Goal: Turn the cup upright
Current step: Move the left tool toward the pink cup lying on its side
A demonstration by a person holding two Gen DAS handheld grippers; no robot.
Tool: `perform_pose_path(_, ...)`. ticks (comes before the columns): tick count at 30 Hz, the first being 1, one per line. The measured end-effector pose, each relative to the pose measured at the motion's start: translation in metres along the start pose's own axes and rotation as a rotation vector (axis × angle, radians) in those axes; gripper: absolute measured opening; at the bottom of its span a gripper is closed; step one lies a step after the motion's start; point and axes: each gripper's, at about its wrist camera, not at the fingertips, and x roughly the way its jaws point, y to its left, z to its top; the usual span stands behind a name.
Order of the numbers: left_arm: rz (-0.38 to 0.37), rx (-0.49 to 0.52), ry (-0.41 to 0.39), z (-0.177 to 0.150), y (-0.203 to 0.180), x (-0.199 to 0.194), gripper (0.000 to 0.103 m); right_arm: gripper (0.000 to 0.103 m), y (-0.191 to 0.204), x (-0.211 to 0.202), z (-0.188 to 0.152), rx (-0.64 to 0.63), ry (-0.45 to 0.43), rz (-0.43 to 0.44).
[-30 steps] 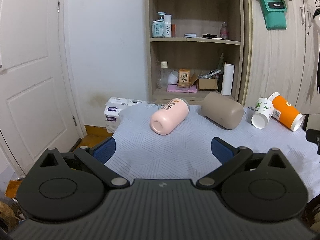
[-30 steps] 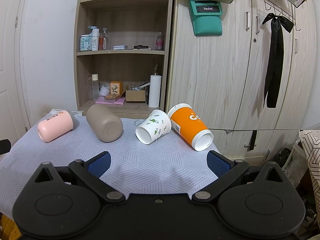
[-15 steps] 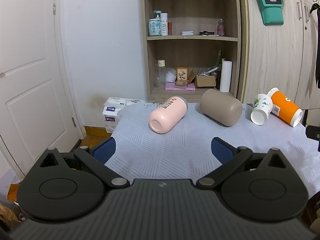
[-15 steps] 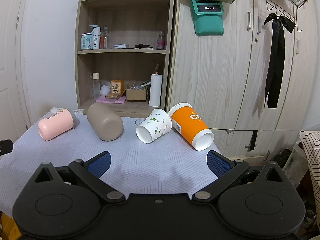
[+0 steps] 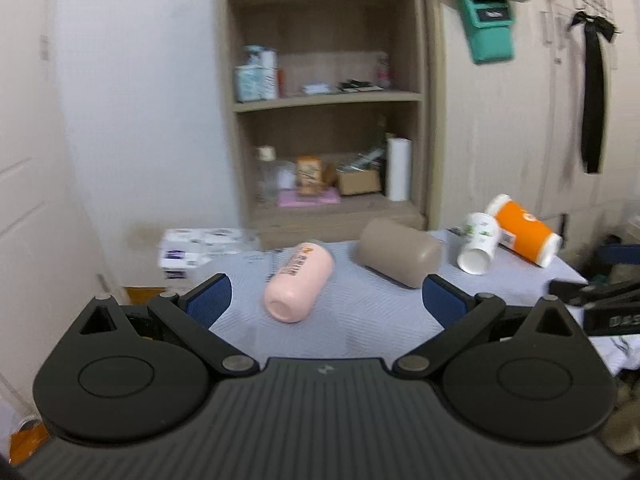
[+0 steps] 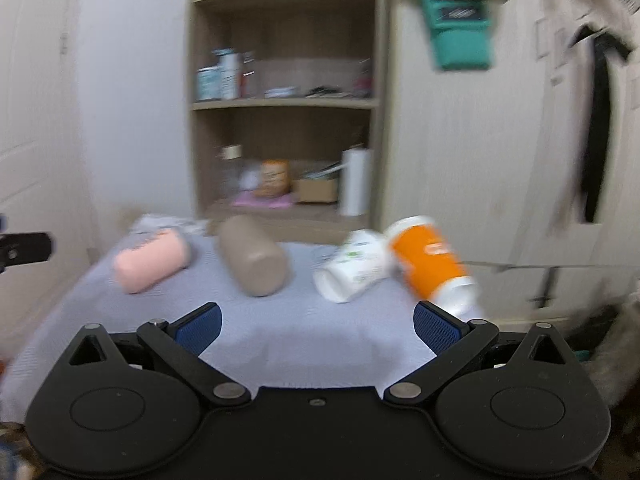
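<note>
Several cups lie on their sides on a table with a pale patterned cloth [image 5: 360, 316]: a pink cup [image 5: 298, 282], a taupe cup [image 5: 396, 256], a white cup with green print [image 5: 478, 248] and an orange cup [image 5: 524, 232]. They also show in the right wrist view: the pink cup [image 6: 150, 262], the taupe cup [image 6: 254, 260], the white cup [image 6: 352, 266] and the orange cup [image 6: 430, 262]. My left gripper [image 5: 326, 300] is open and empty, short of the pink cup. My right gripper [image 6: 316, 326] is open and empty, short of the white cup.
A wooden shelf unit [image 5: 328, 96] with bottles and boxes stands behind the table. Wardrobe doors [image 6: 520, 140] are to the right, with a black ribbon [image 6: 600, 128] hanging. A white door [image 5: 24, 160] is at the left. Tissue packs [image 5: 200, 246] sit beyond the table's far left corner.
Both grippers have moved; the views are now blurred. The left view has swung right and up, bringing the wardrobe into view. The cups have not moved. Both grippers stay open.
</note>
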Motion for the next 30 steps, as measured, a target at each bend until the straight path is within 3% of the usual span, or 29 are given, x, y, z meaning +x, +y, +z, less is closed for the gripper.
perform_pose_path(2, -0.025, 0.024, 0.015, 0.009, 0.012, 0.005, 0.103, 0.103, 0.002, 0.017, 0.006, 0.003, 0.051, 0.104)
perform_pose_path(7, 0.033, 0.098, 0.047, 0.032, 0.039, 0.026, 0.103, 0.103, 0.022, 0.056, 0.018, 0.024, 0.107, 0.249)
perform_pose_path(15, -0.135, 0.035, 0.165, 0.038, 0.076, 0.099, 0.102, 0.103, 0.071, 0.110, 0.019, 0.053, 0.175, 0.441)
perform_pose_path(22, -0.235, -0.046, 0.270, 0.025, 0.092, 0.171, 0.099, 0.103, 0.102, 0.155, 0.014, 0.127, 0.247, 0.493)
perform_pose_path(30, -0.328, -0.083, 0.327, 0.025, 0.101, 0.204, 0.091, 0.103, 0.115, 0.178, 0.020, 0.146, 0.243, 0.486)
